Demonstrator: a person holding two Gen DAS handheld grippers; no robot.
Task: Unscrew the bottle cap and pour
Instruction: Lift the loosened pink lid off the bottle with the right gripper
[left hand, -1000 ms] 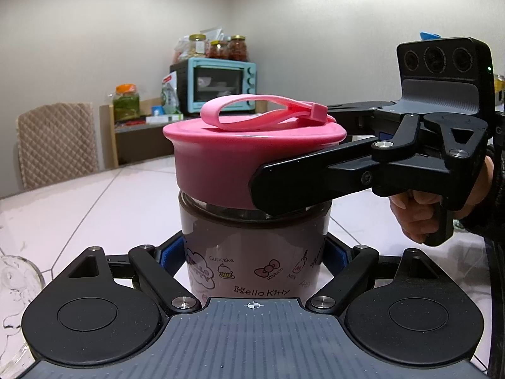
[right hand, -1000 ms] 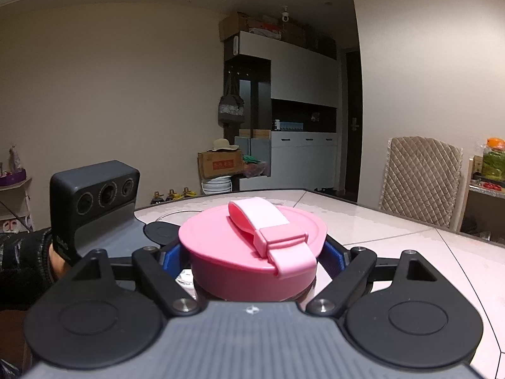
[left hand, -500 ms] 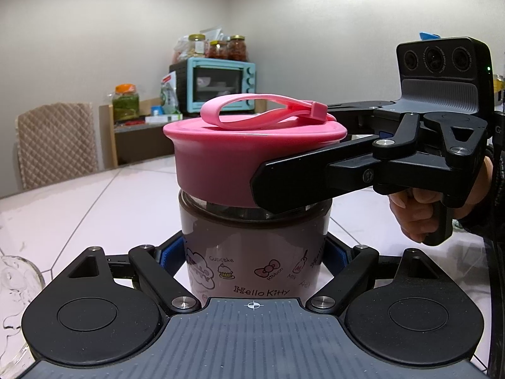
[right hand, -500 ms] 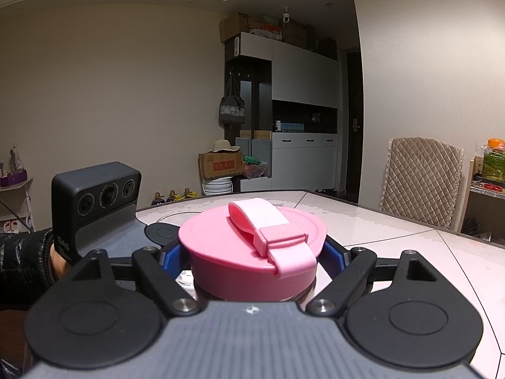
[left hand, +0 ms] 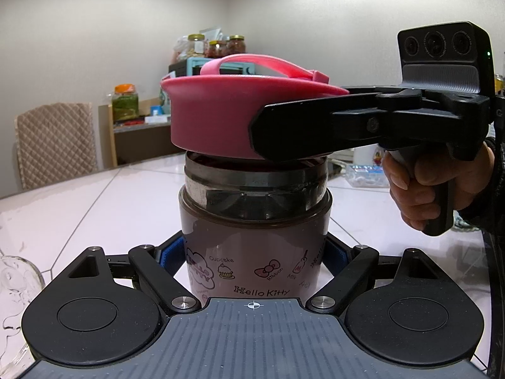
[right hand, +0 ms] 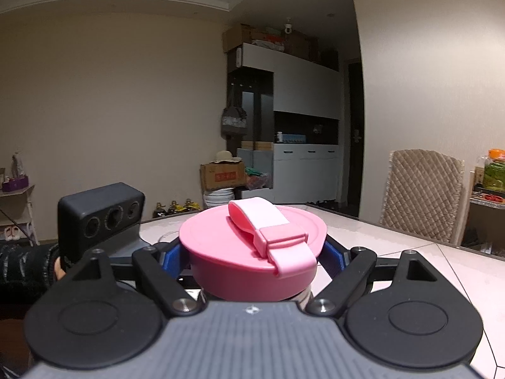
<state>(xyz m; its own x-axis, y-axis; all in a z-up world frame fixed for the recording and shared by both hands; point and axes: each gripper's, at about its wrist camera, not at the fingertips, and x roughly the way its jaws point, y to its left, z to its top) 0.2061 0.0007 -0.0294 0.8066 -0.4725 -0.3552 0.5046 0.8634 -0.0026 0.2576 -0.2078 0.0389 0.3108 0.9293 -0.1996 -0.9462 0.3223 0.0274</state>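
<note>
You had the bottle [left hand: 252, 246] standing upright on the counter [left hand: 94, 195], your left gripper [left hand: 252, 252] clamped around its printed lower body. Your right gripper [right hand: 252, 259] was closed on the pink cap [right hand: 252, 252], its blue pads pressed to either side. The cap sat tilted, raised at the right, with the threaded glass neck [left hand: 255, 180] exposed beneath it, so by my reading the unscrewing was finished or nearly so and the cap was free to lift away. The pour was all ahead of you. A clear glass vessel [left hand: 15, 287] at the near left edge was probably the target.
</note>
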